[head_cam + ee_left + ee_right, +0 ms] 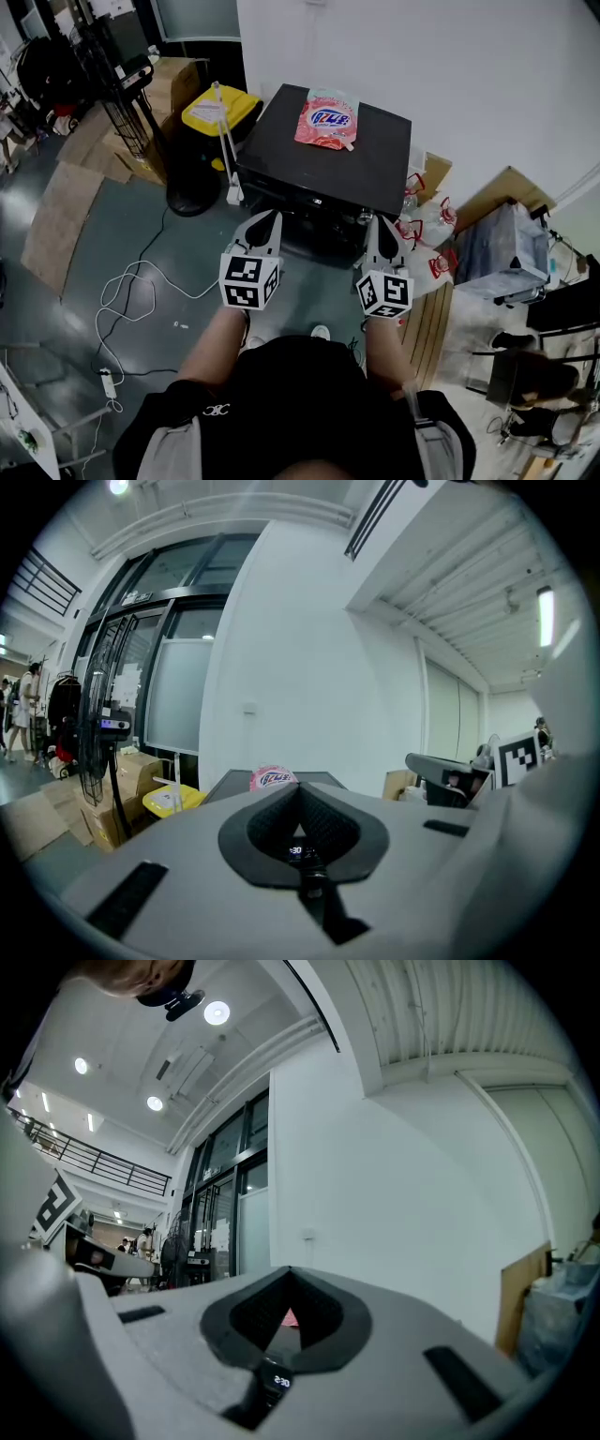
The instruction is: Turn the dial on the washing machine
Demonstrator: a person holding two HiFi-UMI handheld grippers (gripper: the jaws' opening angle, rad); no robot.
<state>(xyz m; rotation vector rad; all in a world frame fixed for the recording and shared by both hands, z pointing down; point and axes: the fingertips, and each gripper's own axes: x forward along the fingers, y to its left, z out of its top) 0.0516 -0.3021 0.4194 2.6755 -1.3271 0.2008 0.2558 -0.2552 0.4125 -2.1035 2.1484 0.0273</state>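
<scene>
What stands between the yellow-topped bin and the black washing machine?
A thin white pole stands between the yellow-topped bin and the washing machine; the head view shows it.

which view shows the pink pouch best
Head view: the whole pouch lies in plain sight on the washer. The left gripper view shows only its top edge over the jaws; the right gripper view, a pink sliver through its jaw gap.

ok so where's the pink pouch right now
In the head view, the pink plastic pouch lies flat on the black washing machine, on its top near the far edge, right of the yellow bin.
</scene>
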